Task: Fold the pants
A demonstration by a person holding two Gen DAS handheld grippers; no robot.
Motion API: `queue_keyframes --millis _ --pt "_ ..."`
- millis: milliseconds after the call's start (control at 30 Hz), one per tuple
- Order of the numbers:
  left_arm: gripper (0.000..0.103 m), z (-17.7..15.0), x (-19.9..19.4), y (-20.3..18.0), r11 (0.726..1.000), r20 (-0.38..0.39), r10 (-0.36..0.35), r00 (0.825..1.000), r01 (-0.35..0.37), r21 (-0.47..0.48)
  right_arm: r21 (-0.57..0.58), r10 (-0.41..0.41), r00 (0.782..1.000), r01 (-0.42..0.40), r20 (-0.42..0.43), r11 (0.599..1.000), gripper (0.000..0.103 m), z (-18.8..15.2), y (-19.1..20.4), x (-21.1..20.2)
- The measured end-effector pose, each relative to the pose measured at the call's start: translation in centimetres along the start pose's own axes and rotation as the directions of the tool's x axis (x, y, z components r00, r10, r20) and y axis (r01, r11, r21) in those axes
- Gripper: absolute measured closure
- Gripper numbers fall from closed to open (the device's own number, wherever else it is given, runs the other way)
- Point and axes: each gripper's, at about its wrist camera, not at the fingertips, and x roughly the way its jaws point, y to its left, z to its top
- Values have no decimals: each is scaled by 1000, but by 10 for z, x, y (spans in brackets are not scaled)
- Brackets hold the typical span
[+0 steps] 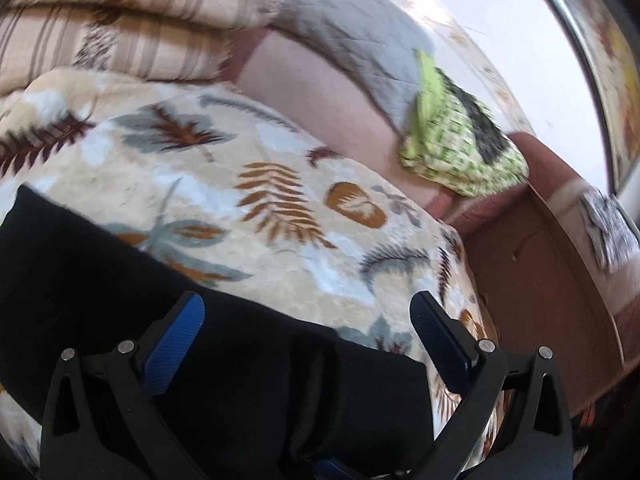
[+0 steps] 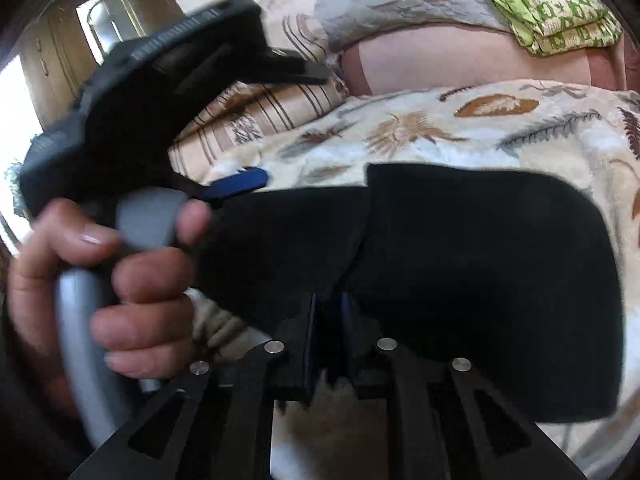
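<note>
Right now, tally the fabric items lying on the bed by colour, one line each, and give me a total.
Black: 1, the pants
Green patterned: 1, the folded cloth
Grey quilted: 1, the cover
Beige leaf-print: 1, the blanket
Beige striped: 1, the bedding
Total: 5

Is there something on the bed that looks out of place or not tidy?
Nothing looks damaged or spilled. The black pants lie partly folded on the leaf-print blanket. The green patterned cloth sits crumpled, and a grey quilted cover lies rumpled behind it.
</note>
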Motion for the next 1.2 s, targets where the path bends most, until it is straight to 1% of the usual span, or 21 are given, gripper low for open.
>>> queue_keyframes --millis 33,100,133,200,233,300,367,400,433,467,500,567,600,633,767,833,900,967,1000,1033,1200 --pt "1 -1 0 -6 999 -3 -22 1000 22 26 -12 35 999 -35 25 999 84 1 1 -16" --pt "1 -5 1 -21 993 -20 -77 997 78 89 -46 59 996 -56 72 997 75 0 2 -43" --pt "1 -8 2 -29 987 -33 -103 994 107 119 -83 20 993 -10 115 996 71 -2 -1 -64" --pt "3 -14 8 -45 968 -86 -169 982 181 172 -140 -145 977 167 155 976 68 -4 -10 -85" --pt "8 -16 12 -53 959 -113 -194 974 213 189 -168 -287 944 313 161 935 68 -7 -20 -94" --pt "15 -22 25 -65 947 -170 -209 963 243 210 -165 -361 921 382 145 909 70 -10 -36 -101" --pt "16 -27 48 -64 964 -228 -124 966 172 203 -150 -344 930 362 130 920 71 -9 -46 -105" --pt "22 -31 62 -60 972 -284 -78 956 137 192 -162 -329 934 350 143 923 71 -7 -46 -104" --pt "36 -36 77 -53 980 -341 -28 940 93 177 -180 -290 946 314 148 932 71 -4 -44 -102" --pt "42 -40 83 -48 983 -355 18 935 48 177 -184 -271 952 294 142 938 71 -5 -44 -104" --pt "44 -38 81 -49 982 -339 29 940 36 184 -182 -255 959 275 125 944 74 -3 -46 -98" --pt "44 -38 77 -48 983 -341 17 940 46 176 -176 -228 971 237 71 955 83 -2 -51 -81" --pt "44 -38 77 -47 985 -344 11 939 49 166 -167 -236 972 236 20 957 85 -3 -54 -68" --pt "44 -37 77 -46 986 -346 5 938 53 160 -146 -249 966 236 -76 961 85 -11 -63 -48" --pt "38 -37 79 -49 986 -342 -5 940 63 158 -76 -204 977 199 -66 977 85 -14 -71 -49" --pt "28 -39 79 -49 984 -341 -27 940 85 156 -55 -190 980 187 -58 981 87 -11 -72 -57" --pt "26 -40 77 -48 984 -337 -38 941 94 153 -57 -227 974 227 4 972 84 0 -71 -72" --pt "25 -39 78 -47 985 -336 -47 941 100 141 -91 -308 950 311 41 946 83 16 -70 -74" --pt "25 -39 78 -46 986 -336 -55 940 104 131 -106 -352 935 354 40 929 83 23 -72 -69" --pt "25 -39 78 -45 987 -336 -60 940 107 123 -115 -356 934 358 33 927 84 29 -76 -61" --pt "25 -38 78 -41 988 -335 -81 939 119 96 -135 -324 943 313 -77 940 84 32 -98 -10"
